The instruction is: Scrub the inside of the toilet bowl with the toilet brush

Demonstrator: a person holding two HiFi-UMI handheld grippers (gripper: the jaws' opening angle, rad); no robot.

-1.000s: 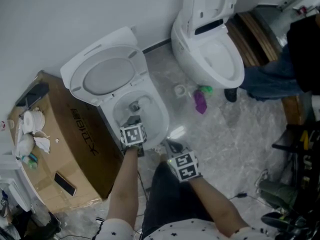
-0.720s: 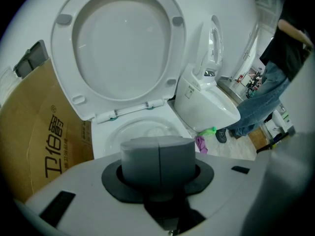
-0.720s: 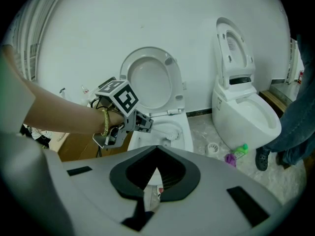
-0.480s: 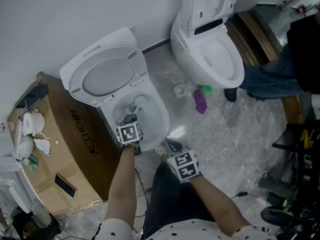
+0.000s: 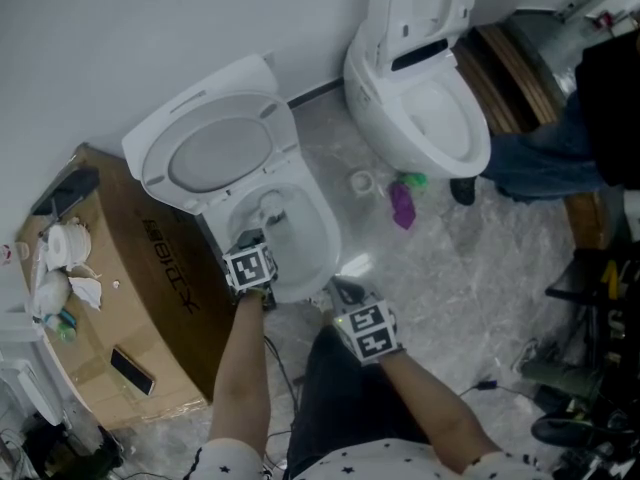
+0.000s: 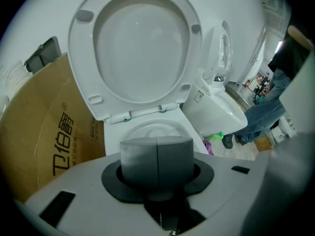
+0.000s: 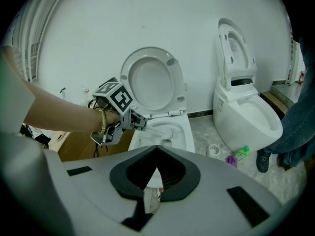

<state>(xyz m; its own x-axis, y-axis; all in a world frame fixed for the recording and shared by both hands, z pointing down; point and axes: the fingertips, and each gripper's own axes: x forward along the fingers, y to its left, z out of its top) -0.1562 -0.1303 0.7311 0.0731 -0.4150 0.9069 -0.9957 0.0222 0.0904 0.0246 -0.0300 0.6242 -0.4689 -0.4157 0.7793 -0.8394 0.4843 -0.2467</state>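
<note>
Spotter: Brush status?

Logger: Left gripper [image 5: 256,240] is clamping the toilet brush [image 7: 166,131] by its white handle, jaws pressing tight. The bristle head is sitting down inside the toilet bowl [image 5: 322,253], toward the back near the drain. Scrubbing is under way, by my reading.

Spotter: Other tool?

Logger: Right gripper [image 5: 341,291] is hanging just off the bowl's front rim, jaws parted, carrying nothing.

Spotter: What is worrying you?

Logger: Three things.
- The handle is thin and smooth. A hard sideways push against the porcelain is likely to twist it in the clamp, and the head would be skating instead of scrubbing.
- A quick flick upward risks throwing water over the rim onto the cardboard box [image 5: 150,288] standing right against the toilet.
- The raised seat [image 5: 215,153] is leaning back over the work. A knock from the left forearm could be bringing it down.

Spotter: Any print worth logging?

Logger: Dark characters are running along the box's side, with a small registered mark beside them. I am not reading them with confidence. Each gripper's cube is showing black-and-white square markers. No label is showing on the brush or the toilet.
</note>
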